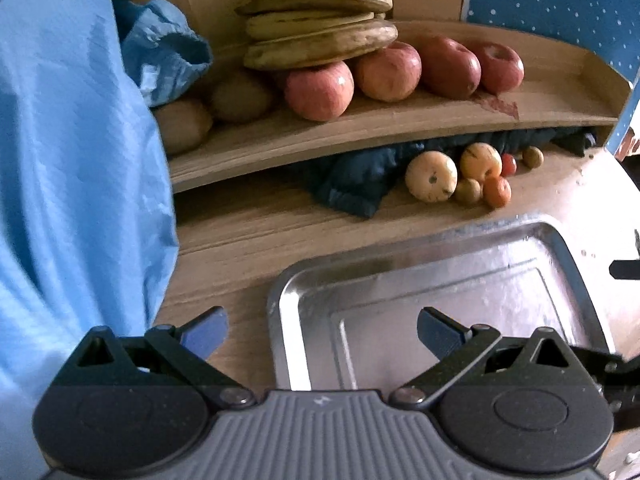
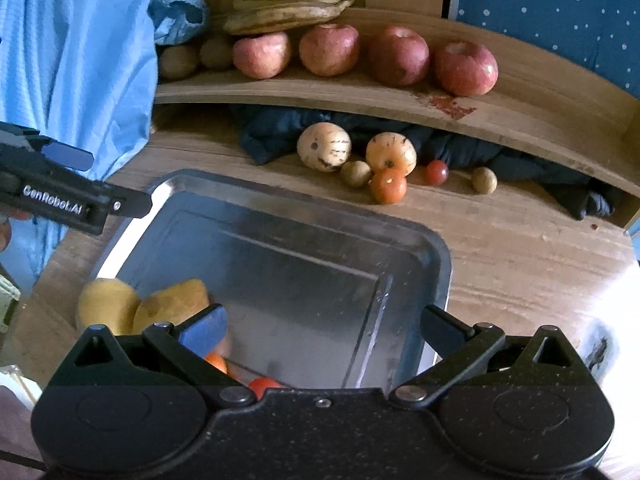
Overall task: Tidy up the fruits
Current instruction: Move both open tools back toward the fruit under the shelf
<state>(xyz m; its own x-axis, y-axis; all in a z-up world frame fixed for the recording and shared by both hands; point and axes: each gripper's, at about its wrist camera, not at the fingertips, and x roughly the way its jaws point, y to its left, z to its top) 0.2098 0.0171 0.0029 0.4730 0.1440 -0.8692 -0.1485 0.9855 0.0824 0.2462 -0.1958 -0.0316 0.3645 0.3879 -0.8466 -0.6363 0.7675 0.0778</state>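
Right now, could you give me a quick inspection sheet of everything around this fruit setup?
Surface: wooden table, a wooden shelf above its back edge.
Job's things: metal tray with two yellow fruits at one corner; apples and bananas on the shelf; small fruits on the table.
Clutter: dark cloth under the shelf.
Grippers: left gripper and right gripper, jaws open, empty, over the tray.
Cables: nothing seen.
Surroundings: blue fabric, dotted blue panel.

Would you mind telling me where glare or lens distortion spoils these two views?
Left wrist view: the fisheye bows the shelf into a curve, and the metal tray reflects light. Right wrist view: glare washes out the lower right table edge, and the shelf curves likewise.
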